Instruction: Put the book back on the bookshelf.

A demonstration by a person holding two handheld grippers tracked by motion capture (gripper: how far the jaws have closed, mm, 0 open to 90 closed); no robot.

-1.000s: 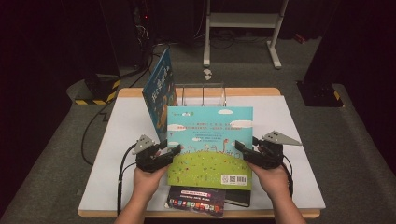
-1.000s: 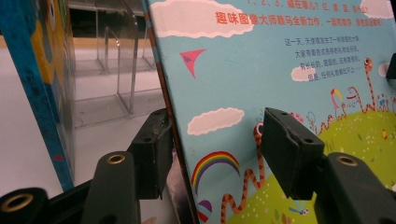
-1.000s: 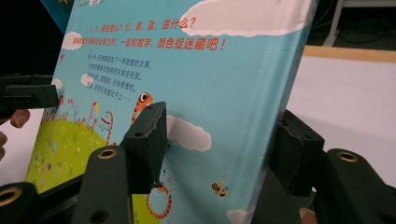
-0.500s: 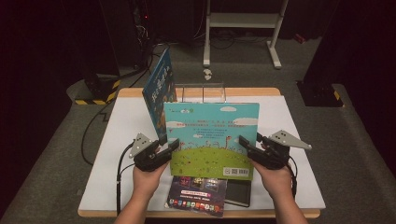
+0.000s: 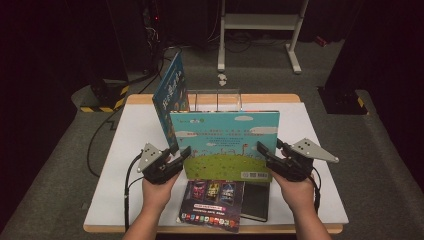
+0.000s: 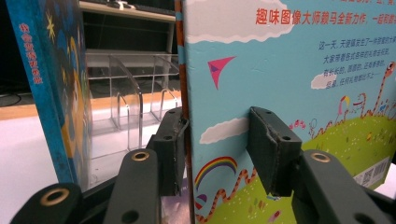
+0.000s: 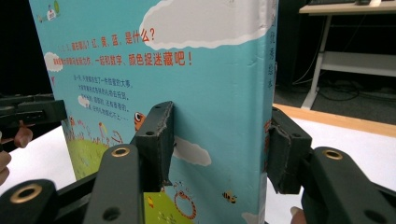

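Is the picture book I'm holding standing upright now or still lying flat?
Upright: the picture book stands on edge, back cover facing you, clamped at its sides by the left tongs and right tongs.

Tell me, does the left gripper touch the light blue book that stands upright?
Touching. In the left gripper view, the left gripper has one jaw on each side of the light blue book at its edge, both pressed flat against the covers.

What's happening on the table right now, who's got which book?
A person holds the light blue picture book upright with both grippers, the left gripper on its left edge and the right gripper on its right edge. In both gripper views the fingers straddle the cover. Behind it, a darker blue book stands by the clear rack. Two more books lie flat near the table's front edge.
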